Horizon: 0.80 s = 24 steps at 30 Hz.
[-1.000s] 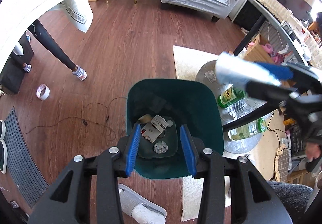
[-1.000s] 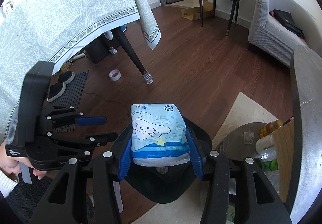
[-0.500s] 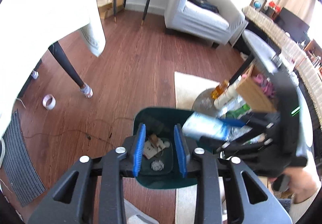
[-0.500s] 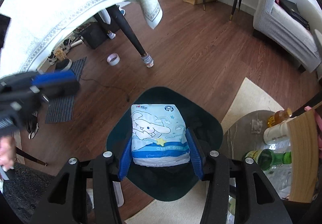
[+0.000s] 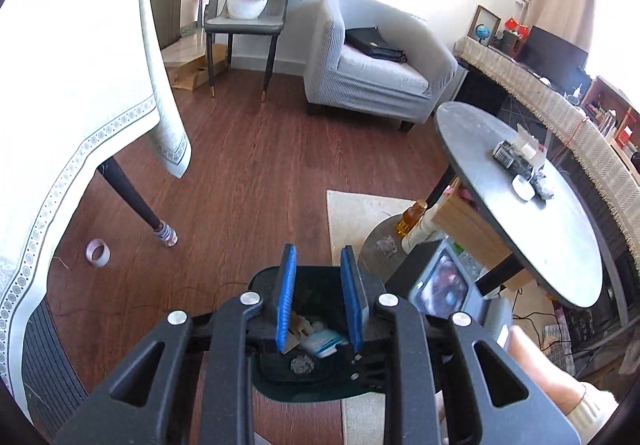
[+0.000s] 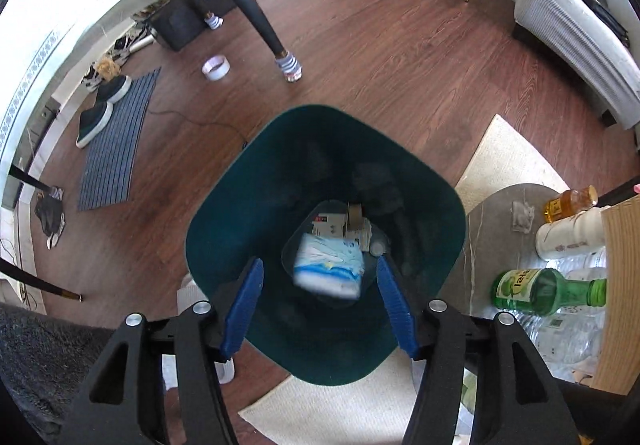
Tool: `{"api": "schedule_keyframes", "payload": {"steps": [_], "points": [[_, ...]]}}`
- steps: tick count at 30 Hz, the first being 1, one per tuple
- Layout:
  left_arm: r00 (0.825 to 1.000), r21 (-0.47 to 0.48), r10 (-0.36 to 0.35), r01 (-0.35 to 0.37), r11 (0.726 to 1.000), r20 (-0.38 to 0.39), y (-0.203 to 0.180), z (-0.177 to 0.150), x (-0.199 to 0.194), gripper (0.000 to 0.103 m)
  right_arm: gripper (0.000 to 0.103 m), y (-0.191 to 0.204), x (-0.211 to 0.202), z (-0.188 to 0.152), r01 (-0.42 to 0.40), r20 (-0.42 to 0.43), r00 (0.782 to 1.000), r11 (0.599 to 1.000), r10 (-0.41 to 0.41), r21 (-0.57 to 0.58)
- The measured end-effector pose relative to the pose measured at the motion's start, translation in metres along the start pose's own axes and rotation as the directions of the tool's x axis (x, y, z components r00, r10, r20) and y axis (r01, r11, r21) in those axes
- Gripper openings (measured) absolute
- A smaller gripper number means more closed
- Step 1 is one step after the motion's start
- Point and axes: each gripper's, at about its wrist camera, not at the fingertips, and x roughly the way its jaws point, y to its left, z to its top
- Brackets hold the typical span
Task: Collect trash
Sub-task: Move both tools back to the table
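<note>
Green bin (image 6: 256, 205) sits on the floor, left of a low table. A blue tissue pack (image 6: 330, 271) lies inside it on other trash. The right gripper (image 6: 320, 301) hovers above, spread and empty; the left gripper (image 5: 318, 301) is empty too, its blue pads apart. Best lift straight up, clear of the rim.

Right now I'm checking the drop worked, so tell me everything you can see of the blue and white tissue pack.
The tissue pack is a soft plastic packet, pale blue and white with a darker blue band. It looks blurred, lying tilted at the bottom of the green bin against the cardboard scraps. No gripper touches it.
</note>
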Motion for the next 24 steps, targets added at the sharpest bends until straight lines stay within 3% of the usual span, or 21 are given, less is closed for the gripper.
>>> {"api": "schedule_keyframes", "payload": {"steps": [10,14,24], "points": [[0.996,-0.033,-0.041,0.043,0.999,0.079,-0.018,0.023,-0.023,0.024,0.061,0.000,-0.003,-0.009,0.011,-0.014,1.000,0.999,-0.012,-0.034],[0.995,-0.054,-0.042,0.047,0.997,0.092,-0.022,0.030,-0.028,0.024,0.061,-0.001,-0.017,-0.009,0.011,0.028,1.000,0.999,-0.010,-0.043],[0.990,-0.011,-0.012,0.013,1.000,0.141,-0.043,0.040,-0.043,0.023,0.048,0.003,-0.078,-0.002,0.000,0.187,0.982,0.997,0.015,-0.081]]}}
